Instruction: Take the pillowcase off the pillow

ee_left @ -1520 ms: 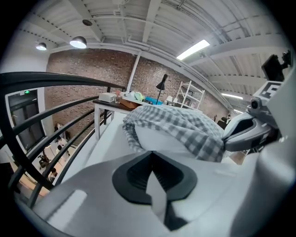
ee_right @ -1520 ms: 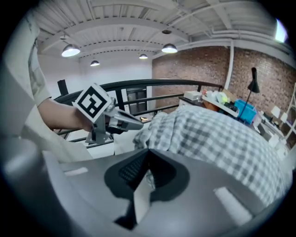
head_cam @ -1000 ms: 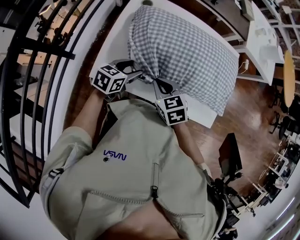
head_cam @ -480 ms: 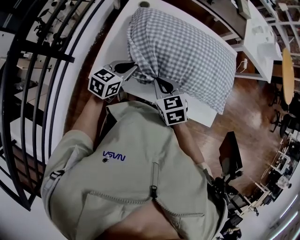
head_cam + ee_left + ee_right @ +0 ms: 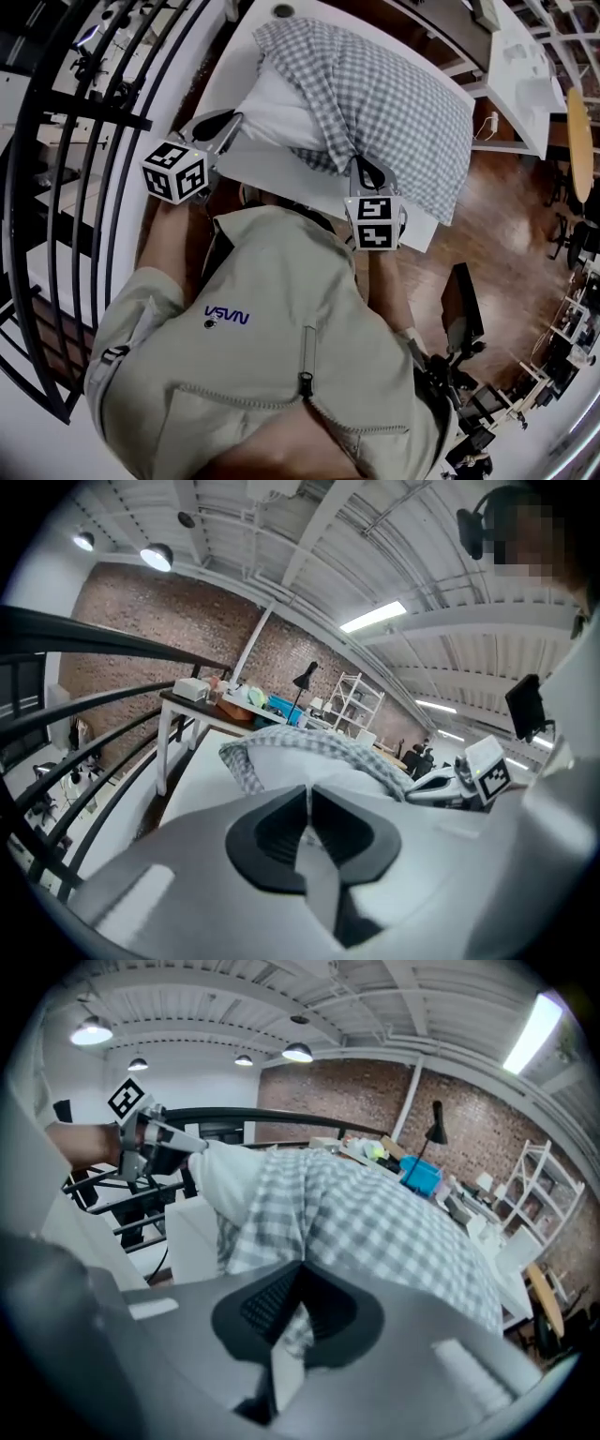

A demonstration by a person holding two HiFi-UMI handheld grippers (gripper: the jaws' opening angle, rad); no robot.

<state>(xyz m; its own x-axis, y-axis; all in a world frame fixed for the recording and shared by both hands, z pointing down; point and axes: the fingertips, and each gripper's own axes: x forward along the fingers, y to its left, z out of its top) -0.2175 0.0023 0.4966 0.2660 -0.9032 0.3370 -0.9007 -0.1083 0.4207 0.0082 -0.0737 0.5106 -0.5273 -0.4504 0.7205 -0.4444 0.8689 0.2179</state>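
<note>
Pillowcase [image 5: 394, 103]: grey-and-white check, covering most of the pillow [image 5: 277, 112]. One bare white corner of the pillow sticks out of the open end, on the side toward the left gripper [image 5: 223, 123].

Both lie on the white table [image 5: 281, 178], directly ahead of the two grippers and just beyond their tips.

Left gripper: jaws have just been closing. They now stand together on the exposed white corner, with the pillow bulging just past the tips in the left gripper view [image 5: 300, 766]. The checked hem [image 5: 309, 744] is draped over the pillow behind that. The right gripper view agrees: the left gripper [image 5: 192, 1143] meets the white corner [image 5: 234, 1180] at its tips.

Right gripper [image 5: 364, 171]: jaws clamped on a bunched fold of the pillowcase at the edge nearest the person. The right gripper view shows checked cloth pinched between the pads [image 5: 298, 1274], and the rest of the case [image 5: 375, 1222] spreads away ahead of it and to its right.

The grippers are well apart, the left one out to the side of the right one. The open hem and the bare corner run between them.

Surroundings: a dark railing [image 5: 84, 141] curves past outboard of the left gripper. The person's light jacket [image 5: 272, 309] fills the space behind both grippers.
</note>
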